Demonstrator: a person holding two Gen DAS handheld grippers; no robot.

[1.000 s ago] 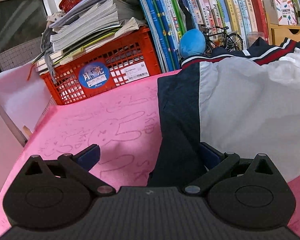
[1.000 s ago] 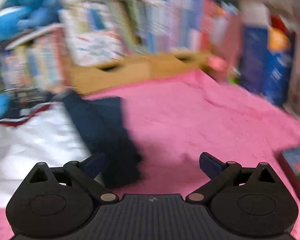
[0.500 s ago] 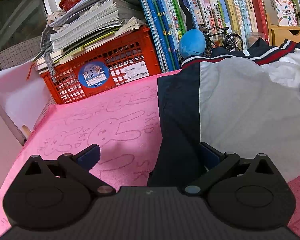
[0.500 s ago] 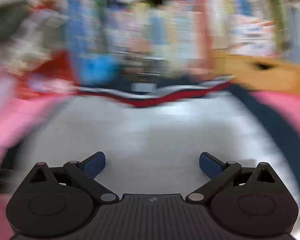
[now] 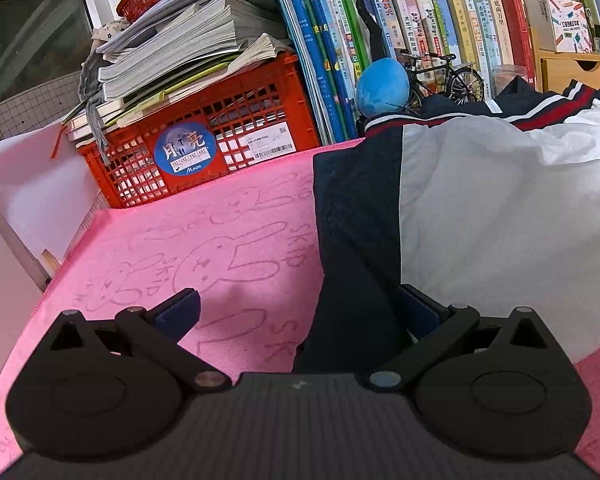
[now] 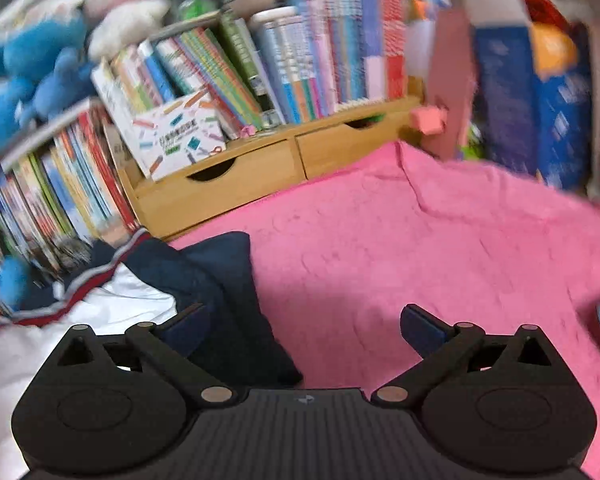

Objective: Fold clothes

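At the near edge of the pink towel-covered worktop [image 5: 236, 240], the left gripper [image 5: 300, 312] hovers with its blue-padded fingers spread wide and nothing held; the navy sleeve of a white, navy and red-striped sports jacket [image 5: 492, 216] lies between them, its cuff end reaching just under the gripper's body. The jacket's white body spreads off to the right, and faint rabbit outlines are drawn in the pink cloth to the left of the sleeve. Beyond the cloth's far edge stand a red plastic lattice crate [image 5: 204, 152] piled with stacked workbooks, a round blue plush ball [image 5: 382, 86] and a small black model bicycle [image 5: 444, 76], all in front of a row of upright books.

In the right wrist view, the right gripper [image 6: 304, 328] is likewise wide open and empty, above the jacket's other navy sleeve [image 6: 236, 300], which lies along the garment's right side with bare pink cloth to its right. Farther back, a light wooden drawer unit [image 6: 260, 172] sits against the cloth's far edge with a white patterned box [image 6: 176, 136] and leaning books on top. This view is somewhat motion-blurred.
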